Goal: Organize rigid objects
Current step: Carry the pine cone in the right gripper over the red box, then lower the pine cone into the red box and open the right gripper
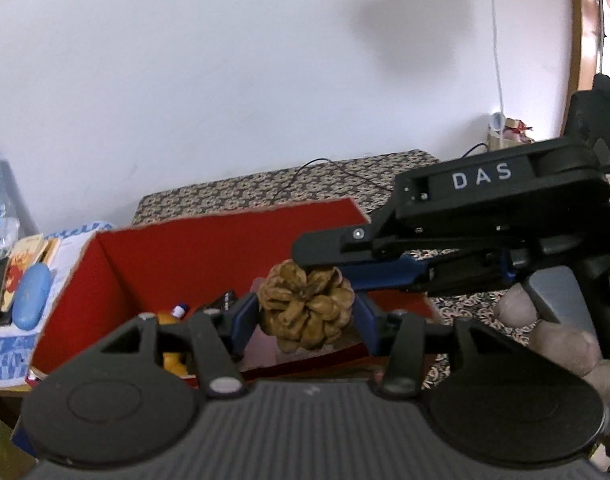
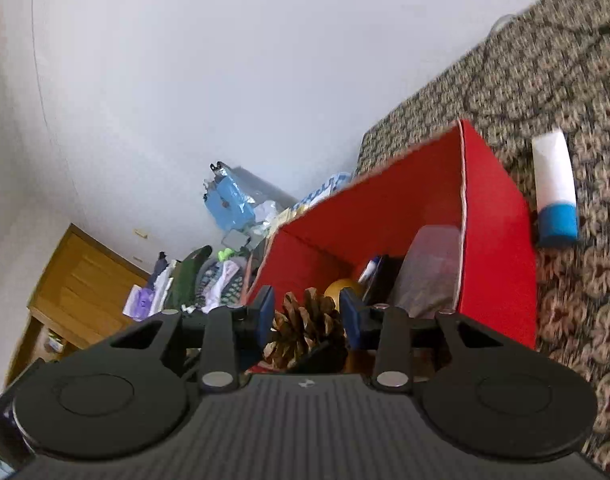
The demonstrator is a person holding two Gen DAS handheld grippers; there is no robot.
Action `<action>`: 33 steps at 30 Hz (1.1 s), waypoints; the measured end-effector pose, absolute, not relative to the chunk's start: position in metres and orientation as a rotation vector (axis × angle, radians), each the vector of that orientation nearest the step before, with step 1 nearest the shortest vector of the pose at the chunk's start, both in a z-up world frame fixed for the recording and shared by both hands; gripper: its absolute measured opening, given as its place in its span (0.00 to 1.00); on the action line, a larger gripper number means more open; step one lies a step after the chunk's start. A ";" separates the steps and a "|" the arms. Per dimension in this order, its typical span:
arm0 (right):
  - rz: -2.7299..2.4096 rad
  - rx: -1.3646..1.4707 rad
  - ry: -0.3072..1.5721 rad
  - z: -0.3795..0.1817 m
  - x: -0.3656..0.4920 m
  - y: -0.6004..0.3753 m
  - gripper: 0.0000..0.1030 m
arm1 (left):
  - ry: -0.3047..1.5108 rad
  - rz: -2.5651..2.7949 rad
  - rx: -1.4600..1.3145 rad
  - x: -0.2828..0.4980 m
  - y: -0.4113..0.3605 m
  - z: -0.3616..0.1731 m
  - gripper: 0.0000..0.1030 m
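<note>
Brown pine cone sits clamped in the left gripper's jaws, with the right gripper's jaws bracketing it, contact unclear; best released only above the red box.

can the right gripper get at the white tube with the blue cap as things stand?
Probably not right away. The right gripper sits around the pine cone at the red box, seemingly mid-handover with the left gripper. The tube itself lies unobstructed on the patterned cloth beside the box.
</note>
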State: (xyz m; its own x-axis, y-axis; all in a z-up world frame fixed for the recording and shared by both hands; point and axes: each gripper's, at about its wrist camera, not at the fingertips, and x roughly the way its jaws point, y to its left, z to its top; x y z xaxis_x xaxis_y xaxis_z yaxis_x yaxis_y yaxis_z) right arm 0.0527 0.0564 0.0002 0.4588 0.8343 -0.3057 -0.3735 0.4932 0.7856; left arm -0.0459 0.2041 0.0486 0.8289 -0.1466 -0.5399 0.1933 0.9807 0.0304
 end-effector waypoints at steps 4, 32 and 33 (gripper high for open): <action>0.829 0.661 0.754 0.000 0.059 0.062 0.20 | 0.586 -0.158 0.084 -0.044 0.206 0.044 0.50; 0.805 0.669 0.746 -0.006 0.039 0.044 0.22 | 0.657 -0.058 0.101 -0.036 0.211 0.047 0.74; 0.802 0.671 0.744 -0.006 0.037 0.042 0.22 | 0.660 -0.056 0.095 -0.037 0.212 0.048 0.76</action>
